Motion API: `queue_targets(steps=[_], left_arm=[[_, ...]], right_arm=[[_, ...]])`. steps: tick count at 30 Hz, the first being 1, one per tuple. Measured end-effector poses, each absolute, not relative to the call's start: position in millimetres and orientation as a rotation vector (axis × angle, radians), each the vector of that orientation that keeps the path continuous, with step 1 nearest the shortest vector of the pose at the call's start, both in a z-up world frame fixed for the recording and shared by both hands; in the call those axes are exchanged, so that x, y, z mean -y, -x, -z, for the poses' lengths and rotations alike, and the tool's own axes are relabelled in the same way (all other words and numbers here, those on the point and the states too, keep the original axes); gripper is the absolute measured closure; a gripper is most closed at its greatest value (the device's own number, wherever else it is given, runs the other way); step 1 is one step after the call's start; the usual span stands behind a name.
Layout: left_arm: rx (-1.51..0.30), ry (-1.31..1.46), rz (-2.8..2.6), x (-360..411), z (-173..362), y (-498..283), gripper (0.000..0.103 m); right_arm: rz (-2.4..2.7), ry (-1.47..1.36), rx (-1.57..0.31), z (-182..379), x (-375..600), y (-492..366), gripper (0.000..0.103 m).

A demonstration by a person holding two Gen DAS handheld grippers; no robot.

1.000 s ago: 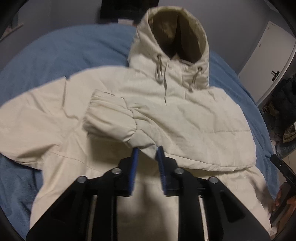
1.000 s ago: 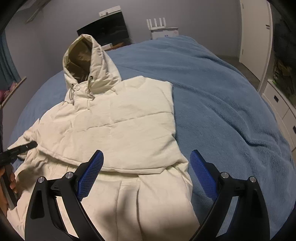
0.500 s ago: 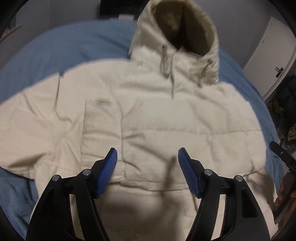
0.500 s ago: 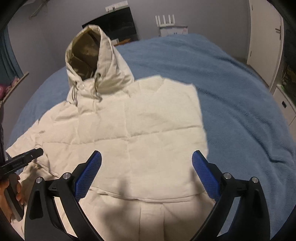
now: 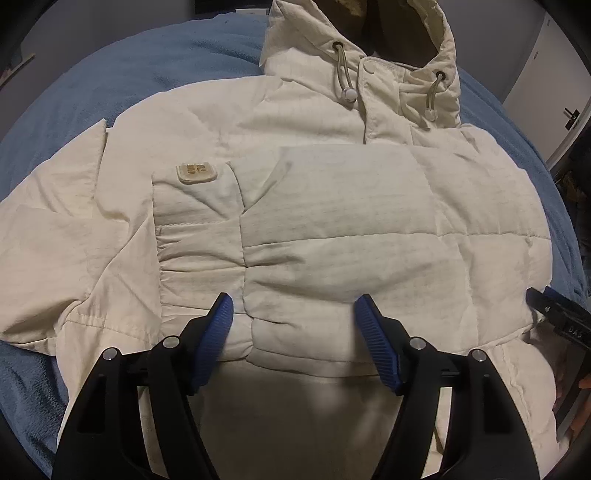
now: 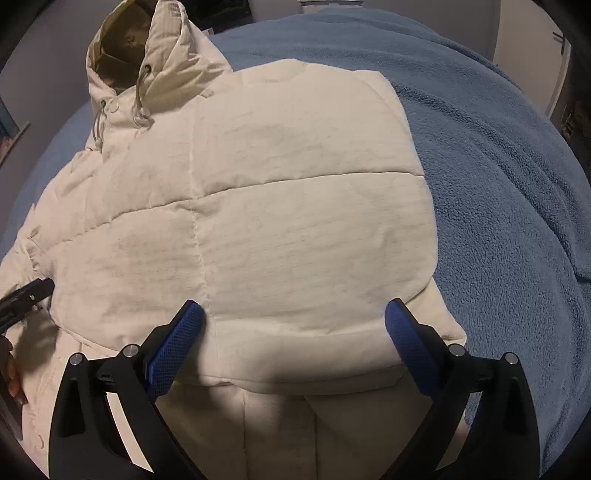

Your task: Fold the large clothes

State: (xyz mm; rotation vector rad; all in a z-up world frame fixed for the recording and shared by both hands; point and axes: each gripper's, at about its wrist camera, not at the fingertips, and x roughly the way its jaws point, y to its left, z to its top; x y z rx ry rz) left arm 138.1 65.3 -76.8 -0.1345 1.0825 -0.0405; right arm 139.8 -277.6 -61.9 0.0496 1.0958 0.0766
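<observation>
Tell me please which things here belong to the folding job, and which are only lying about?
Part of the job:
- jacket, with sleeves folded across its front
- left gripper, open above it
- right gripper, open above it
- blanket under the jacket

Only lying about:
- white door at the room's edge

Hood (image 5: 399, 33) top cut off by the frame's upper edge, far ahead of my left gripper (image 5: 293, 314). Patch (image 5: 195, 171) lettering too small to read. Jacket (image 6: 277, 221) hem hidden beneath my right gripper (image 6: 293, 325).
</observation>
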Motion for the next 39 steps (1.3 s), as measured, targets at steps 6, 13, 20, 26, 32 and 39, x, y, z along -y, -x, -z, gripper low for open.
queue_targets(steps=[6, 13, 20, 26, 32, 39], left_arm=[[-1.034, 0.145, 0.041, -66.4, 64.9, -133.7, 0.016], [-0.943, 0.206, -0.053, -88.5, 35.7, -120.1, 0.012], [-0.817, 0.235, -0.143, -133.3, -29.4, -94.5, 0.007], [-0.756, 0.204, -0.24, -197.5, -66.6, -72.3, 0.007], [-0.889, 0.281, -0.434, -292.8, -38.3, -54.8, 0.007], [-0.925, 0.508, -0.454, -361.7, 6.1, -43.4, 0.007]], right_arm=[[-0.085, -0.062, -1.096, 60.3, 278.6, -138.5, 0.007], [-0.067, -0.104, -1.019, 34.3, 284.5, -123.2, 0.007], [-0.149, -0.117, -0.829, -22.1, 272.0, -98.3, 0.007], [-0.242, -0.052, -0.724, -52.5, 244.4, -81.0, 0.007], [-0.288, 0.006, -0.724, -55.2, 221.5, -73.4, 0.007], [-0.285, 0.048, -0.744, -44.6, 212.0, -70.1, 0.007]])
